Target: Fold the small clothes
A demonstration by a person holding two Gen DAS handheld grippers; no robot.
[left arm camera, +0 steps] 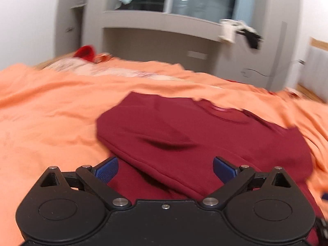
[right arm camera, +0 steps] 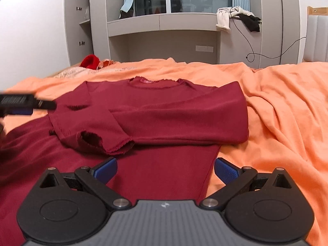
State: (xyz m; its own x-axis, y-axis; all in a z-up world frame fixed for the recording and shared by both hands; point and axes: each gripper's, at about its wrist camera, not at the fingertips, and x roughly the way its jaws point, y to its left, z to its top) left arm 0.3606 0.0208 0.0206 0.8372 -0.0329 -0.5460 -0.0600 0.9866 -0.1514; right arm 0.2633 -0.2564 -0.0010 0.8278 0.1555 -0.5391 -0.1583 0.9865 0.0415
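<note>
A dark red long-sleeved top lies on an orange bedspread, collar at the far side, both sleeves folded across its body. The left sleeve's cuff lies on top near the middle. My right gripper is open and empty, low over the top's lower right part. My left gripper is open and empty over the top's left side; that view is blurred. The left gripper also shows at the left edge of the right wrist view.
A red item and a pale patterned cloth lie at the bed's far left. A grey wardrobe and desk unit stands behind, with clothes hanging on its ledge and a cable down its front.
</note>
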